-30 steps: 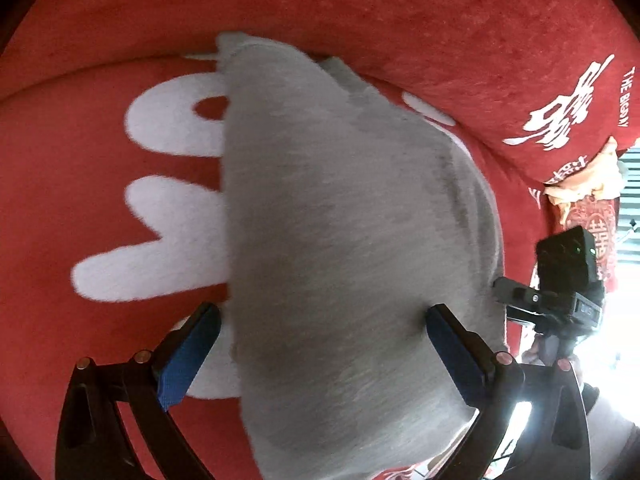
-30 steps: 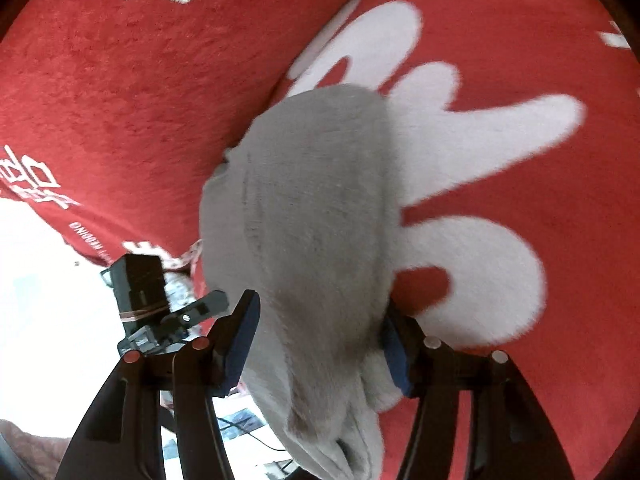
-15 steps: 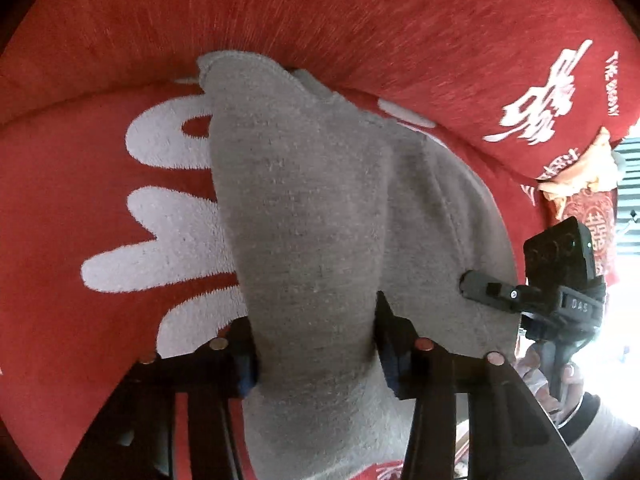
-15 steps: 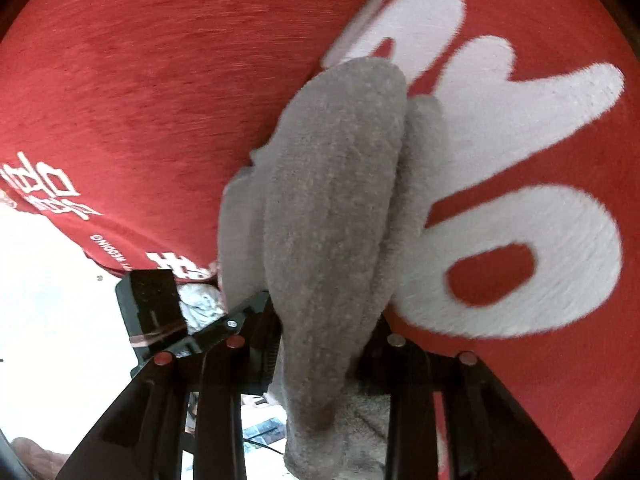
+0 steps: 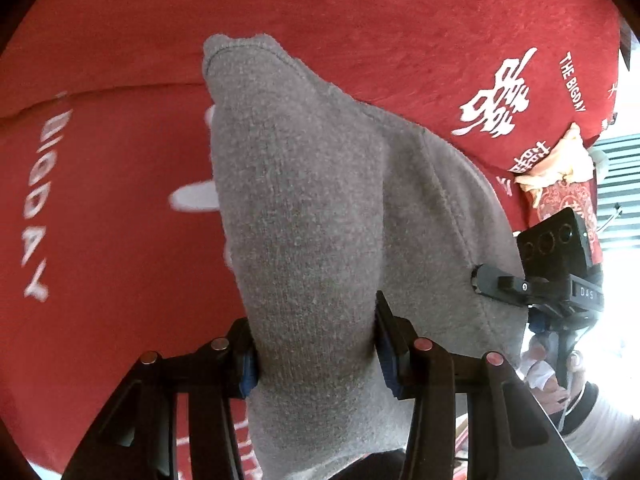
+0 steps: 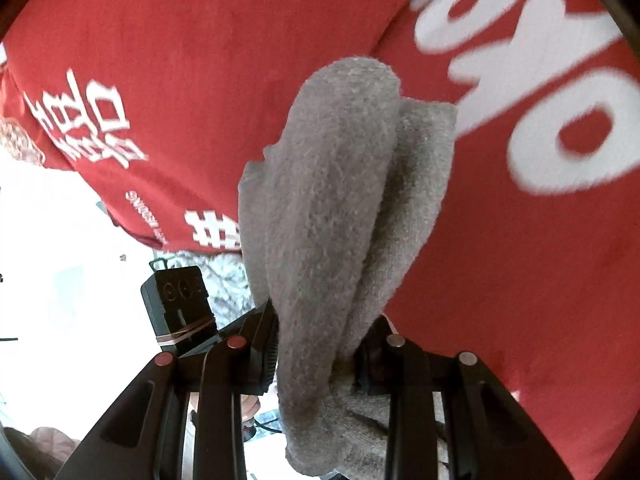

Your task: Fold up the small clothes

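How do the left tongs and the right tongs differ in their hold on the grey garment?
The left tongs clamp a wide, fairly flat fold of the grey garment; the right tongs pinch a narrower, bunched roll with two layers side by side. Blue pads show on the left tongs; the right tongs' pads are mostly hidden by cloth. Both are shut on the same garment, above the red blanket.

Home: red wedding blanket point(image 5: 400, 20)
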A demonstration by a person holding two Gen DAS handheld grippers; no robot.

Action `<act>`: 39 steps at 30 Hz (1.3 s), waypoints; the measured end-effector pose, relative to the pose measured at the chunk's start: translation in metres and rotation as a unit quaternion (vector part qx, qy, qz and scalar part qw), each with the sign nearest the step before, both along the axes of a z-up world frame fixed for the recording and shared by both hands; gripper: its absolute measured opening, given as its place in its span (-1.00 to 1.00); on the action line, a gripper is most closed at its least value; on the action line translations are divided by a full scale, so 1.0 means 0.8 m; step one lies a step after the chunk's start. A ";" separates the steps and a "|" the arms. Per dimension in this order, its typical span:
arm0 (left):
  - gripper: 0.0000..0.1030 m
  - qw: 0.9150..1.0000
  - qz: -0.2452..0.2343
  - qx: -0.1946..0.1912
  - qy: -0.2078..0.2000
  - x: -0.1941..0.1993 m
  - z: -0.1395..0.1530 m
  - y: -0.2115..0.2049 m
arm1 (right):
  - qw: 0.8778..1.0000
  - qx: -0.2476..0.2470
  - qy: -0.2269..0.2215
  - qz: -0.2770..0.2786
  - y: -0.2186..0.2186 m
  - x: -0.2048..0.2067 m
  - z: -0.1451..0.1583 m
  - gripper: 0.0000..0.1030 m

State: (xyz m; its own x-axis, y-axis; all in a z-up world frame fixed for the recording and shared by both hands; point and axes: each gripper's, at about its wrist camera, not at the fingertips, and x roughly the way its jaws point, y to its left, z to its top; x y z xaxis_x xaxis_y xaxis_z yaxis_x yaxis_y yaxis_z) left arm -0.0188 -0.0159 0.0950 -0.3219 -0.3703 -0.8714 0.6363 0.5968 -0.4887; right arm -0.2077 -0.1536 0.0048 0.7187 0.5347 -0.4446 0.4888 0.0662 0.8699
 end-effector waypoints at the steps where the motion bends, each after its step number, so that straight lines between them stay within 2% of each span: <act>1: -0.06 1.000 0.004 0.005 -0.001 0.002 0.000 0.014 | 1.000 0.004 0.000 0.004 0.012 -0.001 -0.002 -0.34; 7: -0.06 0.999 0.028 0.042 0.007 0.022 -0.033 0.093 | 0.999 0.015 0.023 0.031 0.068 0.026 -0.031 -0.34; 9: -0.06 0.997 0.040 0.072 0.001 0.024 -0.054 0.106 | 0.997 -0.001 0.066 0.045 0.076 0.036 -0.044 -0.29; 10: -0.05 0.995 0.044 0.088 -0.009 0.025 -0.060 0.112 | 0.993 -0.022 0.102 0.054 0.077 0.039 -0.047 -0.26; 12: -0.05 0.996 0.061 0.070 -0.005 0.028 -0.057 0.126 | 0.988 -0.052 0.129 0.064 0.074 0.039 -0.042 -0.15; 15: -0.05 0.995 0.065 0.064 -0.036 0.026 -0.037 0.132 | 0.983 -0.097 0.145 0.061 0.063 0.033 -0.020 -0.10; 18: -0.05 0.992 0.074 0.064 -0.083 0.026 -0.018 0.138 | 0.976 -0.127 0.169 0.049 0.054 0.026 -0.012 -0.66; 19: -0.05 0.990 0.076 0.068 -0.097 0.026 -0.015 0.138 | 0.974 -0.138 0.170 0.047 0.052 0.026 -0.007 -0.78; 21: -0.05 0.986 0.076 0.088 -0.121 0.027 -0.016 0.141 | 0.967 -0.177 0.175 0.061 0.056 0.038 0.005 -0.82; 22: -0.05 0.984 0.071 0.099 -0.131 0.030 -0.021 0.142 | 0.957 -0.206 0.187 0.077 0.055 0.038 0.003 -0.82; 25: -0.02 0.980 0.057 0.111 -0.154 0.022 -0.041 0.135 | 0.932 -0.253 0.229 0.120 0.059 0.046 -0.024 -0.82; 26: 0.04 0.979 0.052 0.111 -0.164 0.020 -0.042 0.132 | 0.929 -0.255 0.239 0.125 0.058 0.044 -0.034 -0.82; 28: 0.22 0.972 0.037 0.121 -0.197 0.015 -0.040 0.129 | 0.927 -0.261 0.243 0.116 0.054 0.037 -0.037 -0.74; 33: 0.23 0.966 0.024 0.140 -0.214 0.011 -0.023 0.141 | 0.921 -0.276 0.246 0.119 0.062 0.025 -0.009 -0.73; 39: 0.23 0.969 0.023 0.146 -0.198 -0.008 -0.004 0.163 | 0.927 -0.281 0.215 0.121 0.103 0.007 0.039 -0.73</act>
